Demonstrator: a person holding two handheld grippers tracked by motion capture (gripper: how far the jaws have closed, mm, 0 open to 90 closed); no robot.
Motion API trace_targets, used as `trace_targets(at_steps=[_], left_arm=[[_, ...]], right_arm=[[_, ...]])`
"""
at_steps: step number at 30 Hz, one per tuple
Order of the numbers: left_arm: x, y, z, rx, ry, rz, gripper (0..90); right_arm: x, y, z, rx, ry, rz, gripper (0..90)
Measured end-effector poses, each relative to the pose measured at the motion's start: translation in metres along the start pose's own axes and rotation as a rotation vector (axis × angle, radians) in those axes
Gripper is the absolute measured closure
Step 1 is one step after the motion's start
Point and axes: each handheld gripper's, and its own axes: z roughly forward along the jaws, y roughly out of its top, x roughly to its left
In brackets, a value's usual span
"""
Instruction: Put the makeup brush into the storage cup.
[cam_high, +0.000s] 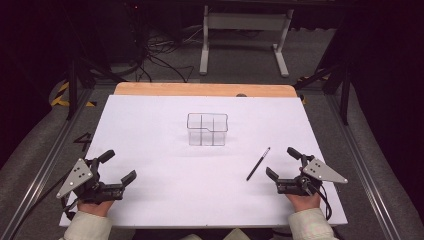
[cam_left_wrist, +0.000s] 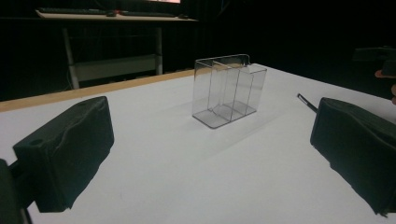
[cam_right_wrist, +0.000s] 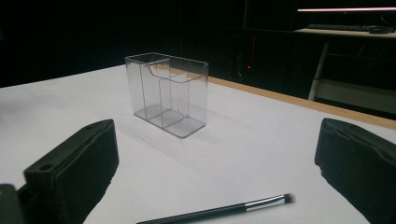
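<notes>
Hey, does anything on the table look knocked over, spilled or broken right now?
Nothing stands out. The clear organizer stands upright and looks undamaged near the middle of the white table, with nothing visible inside it. The makeup brush lies flat beside the right gripper, apart from the organizer. No spills show.

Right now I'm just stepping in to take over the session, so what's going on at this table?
A person sits at a white table with a gripper in each hand. The left gripper and the right gripper both rest near the table's front edge, open and holding nothing. A thin makeup brush lies flat just beside the right gripper, untouched. A clear plastic organizer with several compartments stands upright and empty in the middle. Nothing has been picked up yet.
</notes>
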Motion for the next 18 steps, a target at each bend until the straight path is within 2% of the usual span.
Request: trace_targets(at_steps=[9,12,16,18], left_arm=[[0.000,0.000,-0.002,-0.005,0.005,0.003,0.3],[-0.001,0.001,-0.003,-0.006,0.012,0.010,0.3],[-0.001,0.000,-0.003,0.001,0.013,0.015,0.3],[0.000,0.000,-0.002,0.006,0.011,0.012,0.3]], right_arm=[[0.000,0.005,0.004,-0.013,0.002,-0.004,0.0],[-0.003,0.013,0.012,0.015,0.022,0.009,0.0],[-0.004,0.020,0.017,0.006,0.024,0.002,0.0],[-0.007,0.024,0.021,0.023,0.027,0.016,0.0]])
